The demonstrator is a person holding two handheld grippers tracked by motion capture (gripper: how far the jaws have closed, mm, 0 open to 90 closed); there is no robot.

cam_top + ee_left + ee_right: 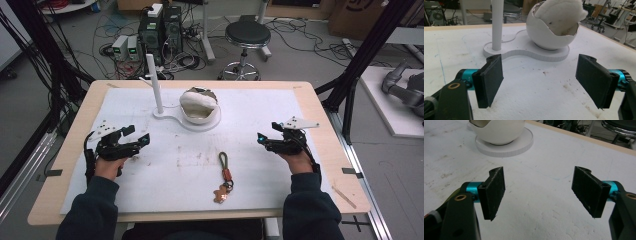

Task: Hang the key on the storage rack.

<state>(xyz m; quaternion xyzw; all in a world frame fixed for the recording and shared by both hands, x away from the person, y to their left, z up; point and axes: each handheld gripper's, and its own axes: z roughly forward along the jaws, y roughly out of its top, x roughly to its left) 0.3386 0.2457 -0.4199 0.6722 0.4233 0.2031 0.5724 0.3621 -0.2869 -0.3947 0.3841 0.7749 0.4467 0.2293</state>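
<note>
Grippers spread wide, left gripper, right gripper, glossy round bowl, braided keychain, foam mat.

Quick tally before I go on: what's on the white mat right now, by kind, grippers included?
White stand with upright post and round base: 1
White egg-shaped bowl holding white fluffy padding: 1
Keychain with green loop, red piece and brown bear charm: 1
Open black two-jaw grippers: 2, left, right
Total: 5
</note>
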